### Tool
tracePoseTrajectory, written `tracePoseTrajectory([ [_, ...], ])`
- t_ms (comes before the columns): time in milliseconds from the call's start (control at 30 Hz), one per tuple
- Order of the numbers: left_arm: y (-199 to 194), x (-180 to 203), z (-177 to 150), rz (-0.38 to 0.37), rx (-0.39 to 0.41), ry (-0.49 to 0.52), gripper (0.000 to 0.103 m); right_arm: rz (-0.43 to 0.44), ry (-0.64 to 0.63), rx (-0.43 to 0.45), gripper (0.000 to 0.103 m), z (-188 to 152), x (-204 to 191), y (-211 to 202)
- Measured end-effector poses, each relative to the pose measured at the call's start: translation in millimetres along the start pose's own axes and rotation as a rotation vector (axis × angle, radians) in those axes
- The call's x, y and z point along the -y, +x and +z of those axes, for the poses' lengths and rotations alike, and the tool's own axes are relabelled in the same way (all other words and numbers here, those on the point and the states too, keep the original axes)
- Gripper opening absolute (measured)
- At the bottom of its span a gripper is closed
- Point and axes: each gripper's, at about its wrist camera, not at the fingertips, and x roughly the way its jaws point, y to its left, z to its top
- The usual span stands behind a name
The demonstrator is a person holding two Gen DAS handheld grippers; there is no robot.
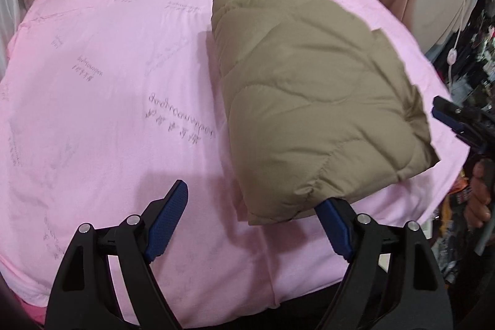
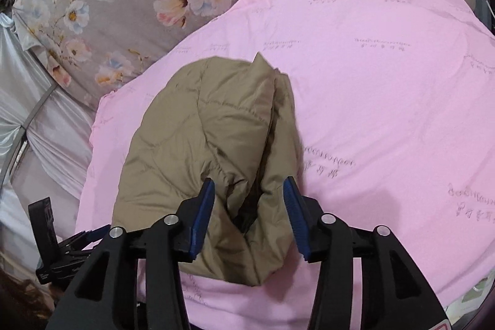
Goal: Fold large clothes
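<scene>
A folded tan quilted jacket (image 1: 315, 101) lies on the pink sheet (image 1: 108, 82), right of the middle in the left wrist view. My left gripper (image 1: 250, 197) stands wide open just before the jacket's near corner, which covers the tip of its right finger; nothing sits between the pads. In the right wrist view the jacket (image 2: 198, 144) lies ahead and to the left. My right gripper (image 2: 249, 181) is open, with the jacket's bunched near edge between its blue pads, which stand apart from the fabric fold.
The pink sheet (image 2: 386, 113) covers a bed, with floral grey bedding (image 2: 108, 5) and pale curtains beyond. My right gripper (image 1: 458, 119) and a hand (image 1: 479, 194) show at the right edge of the left wrist view. My left gripper (image 2: 77, 240) shows low left.
</scene>
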Motion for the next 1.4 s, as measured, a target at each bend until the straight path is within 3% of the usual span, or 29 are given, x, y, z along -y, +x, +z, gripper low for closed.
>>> tracePoseTrajectory([
  [133,-10.3,-10.8,22.0,-0.064,0.031,-0.021,0.079,-0.024,0.013,0.014,0.053,18.2,7.2,11.3],
  [300,-29.1,-11.5,27.4,-0.163,0.032,-0.011,0.078,0.013,0.058,-0.07,0.054,28.8,21.7,41.4],
  [400,-47.6,-24.9,24.3,-0.203,0.062,-0.003,0.091,0.052,0.082,-0.125,0.055,28.5,28.5,57.6],
  [500,-58.1,-48.0,38.7,-0.221,0.101,-0.061,0.097,0.09,0.125,-0.171,0.055,26.3,35.8,75.4],
  [700,4.5,-59.7,83.4,-0.25,0.069,-0.169,0.097,0.147,0.197,-0.212,0.056,21.4,39.0,96.2],
  [900,85.6,-44.4,105.0,-0.394,-0.043,-0.273,0.098,0.214,0.243,-0.229,0.057,19.6,34.8,108.6],
  [1100,98.4,-43.7,106.2,-0.38,0.0,-0.311,0.098,0.306,0.304,-0.238,0.059,14.2,33.4,133.0],
  [1267,110.3,-55.8,105.7,-0.438,0.001,-0.332,0.098,0.382,0.335,-0.232,0.062,10.5,28.5,150.9],
  [1400,117.5,-59.2,105.6,-0.475,0.016,-0.336,0.098,0.378,0.295,-0.219,0.06,14.0,19.8,154.3],
])
